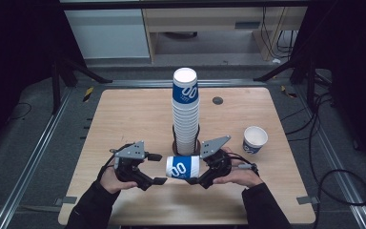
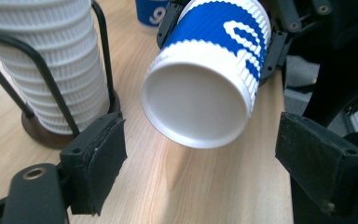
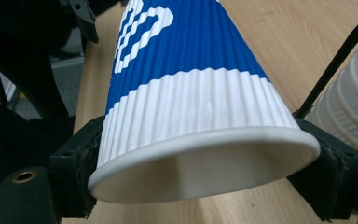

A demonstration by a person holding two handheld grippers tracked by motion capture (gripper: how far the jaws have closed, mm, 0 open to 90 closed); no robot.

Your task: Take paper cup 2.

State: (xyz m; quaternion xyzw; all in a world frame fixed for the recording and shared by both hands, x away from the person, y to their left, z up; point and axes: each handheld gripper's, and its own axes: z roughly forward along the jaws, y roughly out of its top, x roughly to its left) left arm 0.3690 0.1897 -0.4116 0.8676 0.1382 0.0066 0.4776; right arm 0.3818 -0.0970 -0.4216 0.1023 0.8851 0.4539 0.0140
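Cup (image 1: 182, 168), ribbed paper in blue and white, lay on its side in the air just above the table (image 1: 124, 119), near the front edge and a little right of its middle. Its closed base pointed toward the left gripper (image 1: 156, 168) and its open mouth toward the right gripper (image 1: 201, 169). In the right gripper view the two black pads pressed on the white band just behind the rim, one on each side, so the right gripper was clenched on the cup and carried it alone. In the left gripper view the base of the cup hung between the jaws but clear of both pads; the left gripper stood released, jaws wide apart, with the wood of the table showing under the cup. The person's hands held both tools from the front edge, sleeves dark.

Just behind the cup, at the middle of the table, a tall stack of cups (image 1: 186, 112) of the same kind rose upright, bases up, inside a holder (image 1: 187, 145) of black wire on a round dark foot. Well apart, near the right edge, a single cup (image 1: 254, 139) stood upright with its mouth open upward. A small dark round disc (image 1: 217, 100) sat in the wood toward the far edge, right of the stack.
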